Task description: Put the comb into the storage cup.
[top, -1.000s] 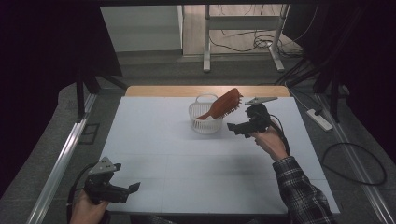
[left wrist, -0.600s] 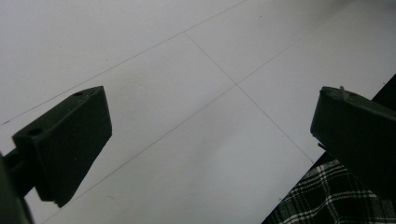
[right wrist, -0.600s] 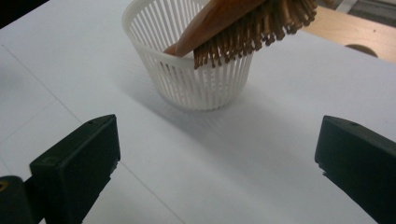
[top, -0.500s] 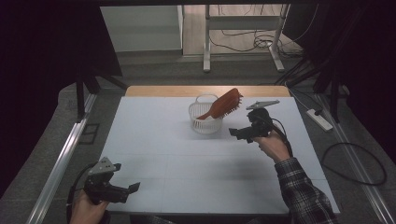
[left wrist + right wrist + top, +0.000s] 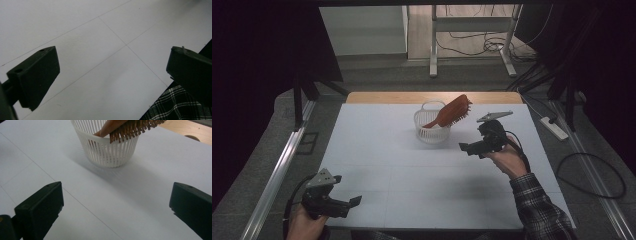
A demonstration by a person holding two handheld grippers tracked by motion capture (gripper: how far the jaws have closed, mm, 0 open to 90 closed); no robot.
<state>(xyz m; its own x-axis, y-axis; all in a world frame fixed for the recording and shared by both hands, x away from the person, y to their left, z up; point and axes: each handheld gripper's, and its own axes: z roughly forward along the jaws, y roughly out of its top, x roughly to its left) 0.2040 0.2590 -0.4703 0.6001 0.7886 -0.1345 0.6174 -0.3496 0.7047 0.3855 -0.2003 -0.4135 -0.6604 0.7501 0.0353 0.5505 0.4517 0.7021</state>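
Observation:
A brown hairbrush [image 5: 451,112] leans in a small white slatted basket [image 5: 431,131] near the far middle of the white table; its bristled head sticks out over the rim to the right. In the right gripper view the basket [image 5: 110,155] and brush bristles [image 5: 132,128] lie ahead. My right gripper [image 5: 468,147] hovers just right of the basket, open and empty, jaws wide apart. At the near left corner my left gripper [image 5: 353,202] is held low over the table, open with nothing between its jaws.
The white table top [image 5: 412,170] has faint seam lines. A wooden strip [image 5: 412,97] runs along its far edge. A power strip [image 5: 554,128] and cables lie on the floor to the right. A metal rail [image 5: 277,170] runs along the left side.
The right gripper has drawn back from the basket toward the near right, a short way. The brush stays in the basket. The left gripper has hardly moved.

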